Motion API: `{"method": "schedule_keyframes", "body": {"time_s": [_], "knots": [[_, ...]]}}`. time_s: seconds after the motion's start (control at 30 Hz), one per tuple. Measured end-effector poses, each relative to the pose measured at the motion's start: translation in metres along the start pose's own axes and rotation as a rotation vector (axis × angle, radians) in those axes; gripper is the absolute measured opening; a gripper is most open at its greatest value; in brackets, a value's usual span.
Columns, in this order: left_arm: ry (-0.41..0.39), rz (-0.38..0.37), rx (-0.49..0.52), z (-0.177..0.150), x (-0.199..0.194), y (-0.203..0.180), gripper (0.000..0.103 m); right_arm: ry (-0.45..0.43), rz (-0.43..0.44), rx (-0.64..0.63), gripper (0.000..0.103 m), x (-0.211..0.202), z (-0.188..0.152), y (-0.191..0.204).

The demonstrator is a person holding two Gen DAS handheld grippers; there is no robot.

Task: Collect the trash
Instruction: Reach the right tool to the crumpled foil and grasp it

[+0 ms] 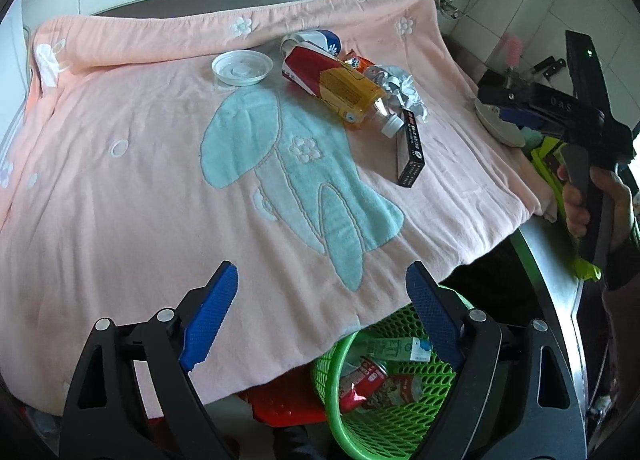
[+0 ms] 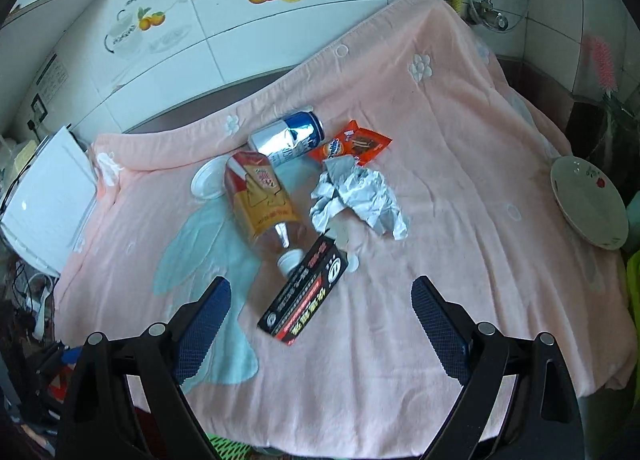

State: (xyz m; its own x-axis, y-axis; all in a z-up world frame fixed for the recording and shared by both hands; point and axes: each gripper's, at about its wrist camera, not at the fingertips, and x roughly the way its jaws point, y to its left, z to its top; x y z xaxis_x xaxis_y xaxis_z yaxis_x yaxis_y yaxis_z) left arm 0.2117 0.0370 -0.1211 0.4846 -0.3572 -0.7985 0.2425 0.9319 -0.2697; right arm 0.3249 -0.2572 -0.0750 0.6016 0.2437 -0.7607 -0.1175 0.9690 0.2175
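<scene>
Pink blanket (image 2: 420, 164), bottle (image 2: 264, 204), can (image 2: 288, 136), black box (image 2: 304, 292), crumpled paper (image 2: 360, 196)

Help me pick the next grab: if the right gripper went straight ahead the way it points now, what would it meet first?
Most likely the black box, lying between the open right gripper fingers' line on the pink towel; depth is uncertain.

At the frame's bottom, the left tongs (image 1: 322, 316) gape wide over a pink towel (image 1: 140, 200). Upper centre lie a bottle (image 1: 340, 84), white lid (image 1: 242, 67) and black box (image 1: 410, 152). A green basket (image 1: 394, 416), lower right, holds what look like crushed cans.
</scene>
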Motion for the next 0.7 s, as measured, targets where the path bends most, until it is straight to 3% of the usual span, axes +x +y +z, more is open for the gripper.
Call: {"method": "schedule_keyframes", "body": {"time_s": [0.37, 0.7], "knots": [[0.020, 0.011, -0.036, 0.017, 0.013, 0.035, 0.085, 0.051, -0.053, 0.021, 0.089, 0.085, 0.068, -0.007], [0.028, 0.015, -0.075, 0.029, 0.020, 0.060, 0.085, 0.156, -0.066, 0.080, 0.089, 0.154, 0.089, -0.021]]}}
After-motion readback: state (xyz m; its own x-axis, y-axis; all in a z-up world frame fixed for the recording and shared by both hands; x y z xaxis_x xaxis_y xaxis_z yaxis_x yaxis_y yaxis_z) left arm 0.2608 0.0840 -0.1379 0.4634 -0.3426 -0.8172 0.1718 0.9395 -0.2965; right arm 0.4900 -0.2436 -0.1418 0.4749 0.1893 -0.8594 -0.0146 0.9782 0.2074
